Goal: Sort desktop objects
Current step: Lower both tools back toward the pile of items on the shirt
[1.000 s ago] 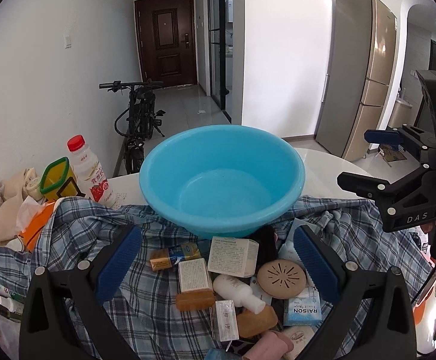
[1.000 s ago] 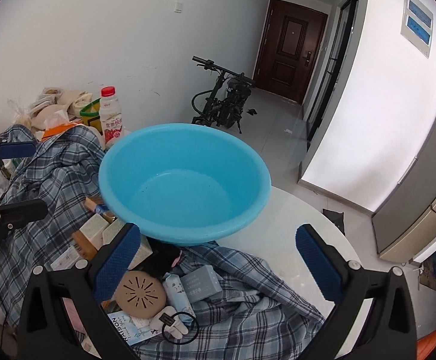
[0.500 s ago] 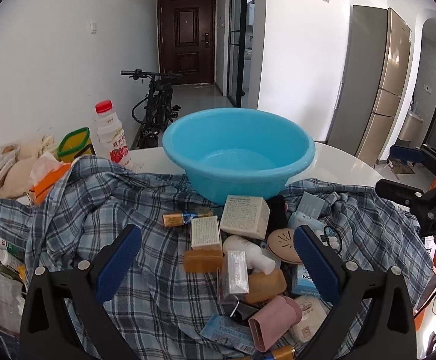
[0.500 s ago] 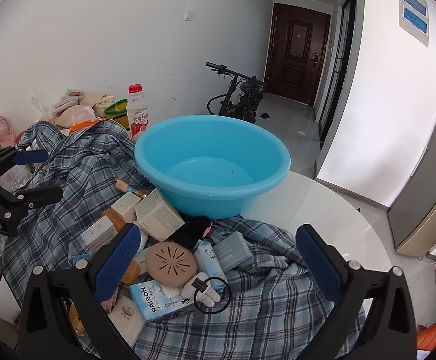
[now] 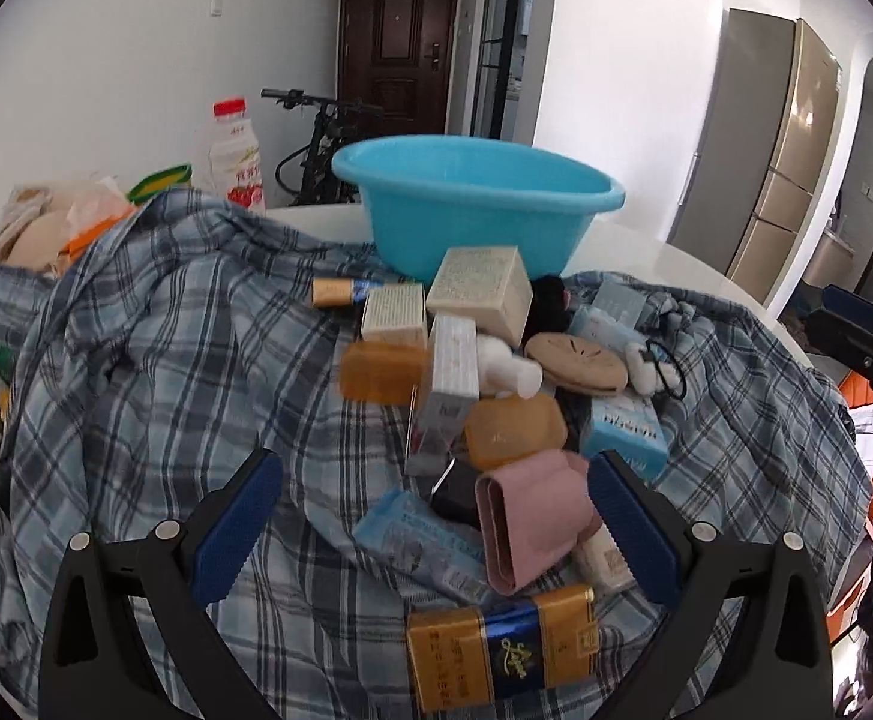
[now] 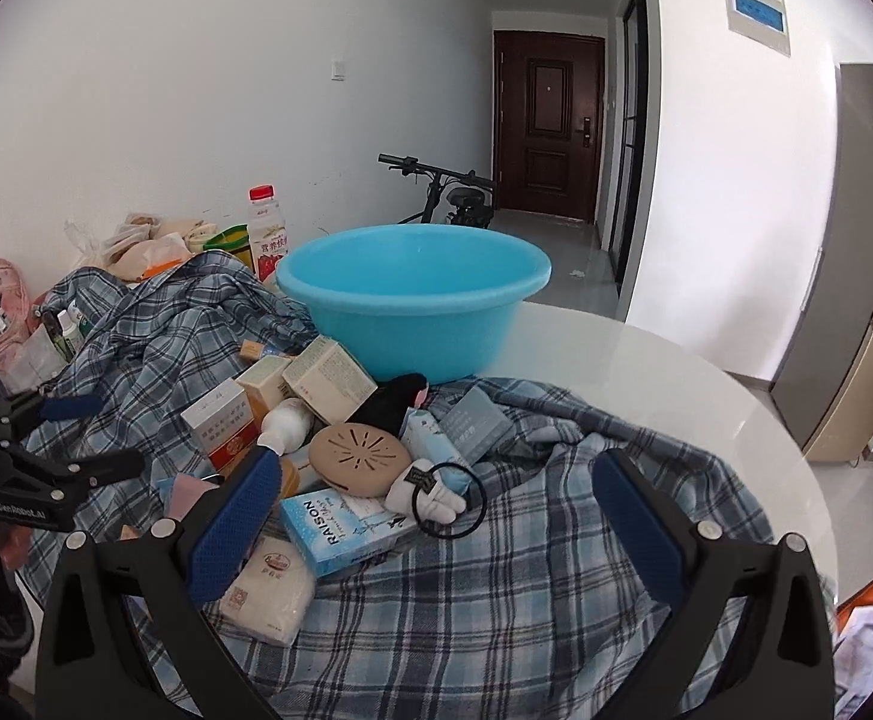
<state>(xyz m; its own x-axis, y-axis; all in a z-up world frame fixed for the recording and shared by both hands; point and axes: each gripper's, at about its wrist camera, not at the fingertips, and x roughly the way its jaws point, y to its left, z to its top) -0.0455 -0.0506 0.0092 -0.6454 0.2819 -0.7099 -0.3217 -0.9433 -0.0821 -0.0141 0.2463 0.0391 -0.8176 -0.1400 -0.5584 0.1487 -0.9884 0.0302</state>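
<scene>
White round table [image 6: 646, 396] under plaid shirt [image 6: 496, 588], blue basin [image 6: 412, 300].

"RAISON" reads clearly on the light-blue box [image 6: 349, 521], near edge of the pile, right wrist view. Left gripper [image 6: 94, 438] body carries white lettering, roughly "GenRobot.AI". Gold-and-blue pack [image 5: 499, 654] has a script logo, unreadable. Red-capped bottle [image 6: 268, 240], far left, shows Chinese characters I can't make out. Print on the other boxes is too small.
</scene>
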